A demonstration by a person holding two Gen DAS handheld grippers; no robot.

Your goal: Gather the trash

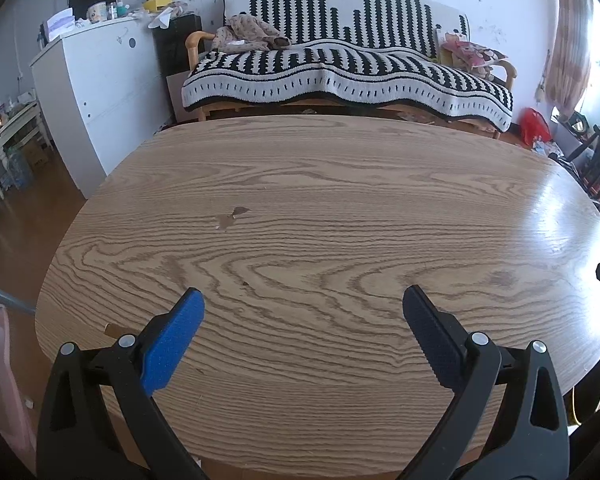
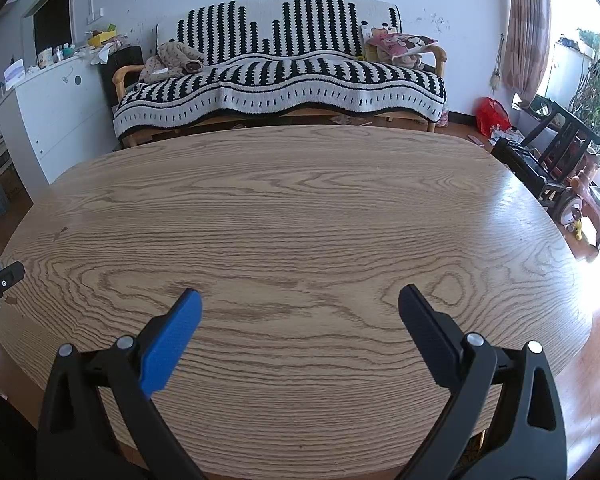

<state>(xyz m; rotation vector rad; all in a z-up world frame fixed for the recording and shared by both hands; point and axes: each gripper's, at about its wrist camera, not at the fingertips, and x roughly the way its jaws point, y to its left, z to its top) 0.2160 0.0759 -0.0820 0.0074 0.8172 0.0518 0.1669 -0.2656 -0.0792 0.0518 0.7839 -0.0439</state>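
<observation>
A wide oval worktop [image 1: 340, 208] of light wood-grain fills both views, its far right part glossy with window glare. Behind it stands a wooden-armed sofa [image 1: 340, 64] under a black-and-white patterned blanket, with a crumpled beige garment [image 1: 248, 34] at one end and a pink printed cushion [image 1: 472, 54] at the other. A white cabinet [image 1: 96, 92] stands beside the sofa, its top cluttered with small items. On the floor past the sofa's far end lies a red bag [image 2: 492, 116], and a child's pink ride-on toy [image 2: 588, 208] sits near the window.

The left hand-held gripper [image 1: 303, 300] hangs over the near part of the worktop with its jaws spread wide and nothing between them; one pad is blue, the other black. The right hand-held gripper [image 2: 300, 300] is likewise spread wide and empty over the near edge.

The only trash visible on the worktop is a small, thin, brownish scrap [image 1: 239, 211], flat and ragged-edged, lying left of centre beside a pale smudge [image 1: 225, 222], well apart from both grippers. What the scrap is made of cannot be told.
</observation>
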